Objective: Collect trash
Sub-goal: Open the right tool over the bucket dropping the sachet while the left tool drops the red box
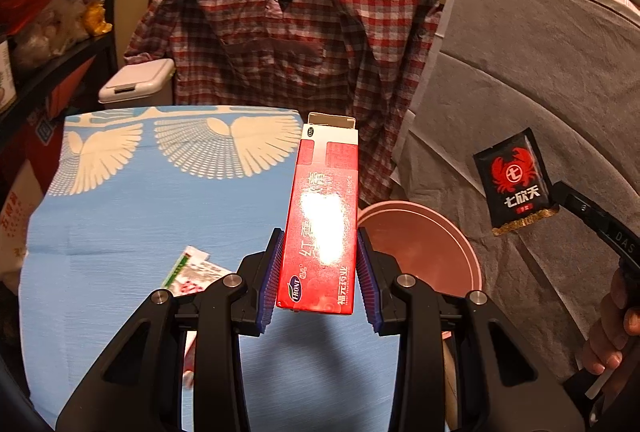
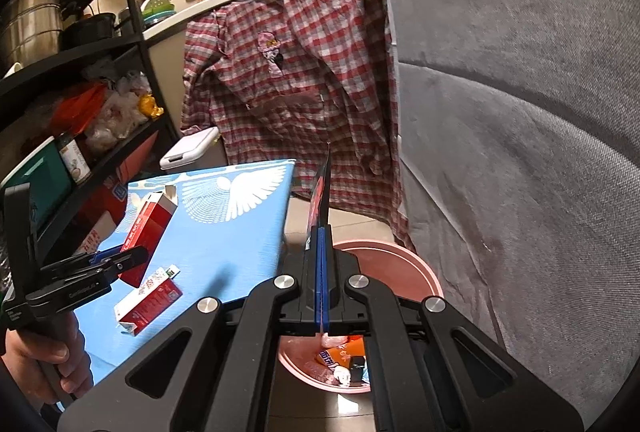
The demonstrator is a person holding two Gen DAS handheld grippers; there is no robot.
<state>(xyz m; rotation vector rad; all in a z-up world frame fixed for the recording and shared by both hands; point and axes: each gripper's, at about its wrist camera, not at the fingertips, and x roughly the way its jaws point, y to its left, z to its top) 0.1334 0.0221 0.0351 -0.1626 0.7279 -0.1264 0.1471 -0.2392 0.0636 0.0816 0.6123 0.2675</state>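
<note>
Left hand-held gripper [image 1: 320,268]: we have its blue pads partly closed on the long sides of the red carton [image 1: 322,220], gripping near the lower end so most of the box sticks out ahead, above the edge of the blue-covered surface [image 1: 120,211]. Far flap of the carton is open; we judge it empty or nearly so, hence light. Thin card walls are stiff along the length but will cave if squeezed harder, so we keep the hold across the narrow width, near a folded end where the card is doubled. Glossy print looks slick; the ribbed pads should counter that.

Right hand-held gripper [image 2: 323,280]: jaws fully together on the black sachet [image 1: 516,183], pinched at its bottom seam. The sachet shows edge-on in the right wrist view, face-on with a red crab print in the left. We judge it a limp foil film, almost weightless, likely to flutter or cling on release. The seam is the best purchase, being flat and crimped.

Pink bin [image 2: 432,284] stands on the floor just beside the surface, below the right gripper; wrappers already lie inside.

Remaining on the surface: a small red-and-white box [image 2: 150,306], lying flat. We judge it a light card box too; take it across its short sides.
</note>
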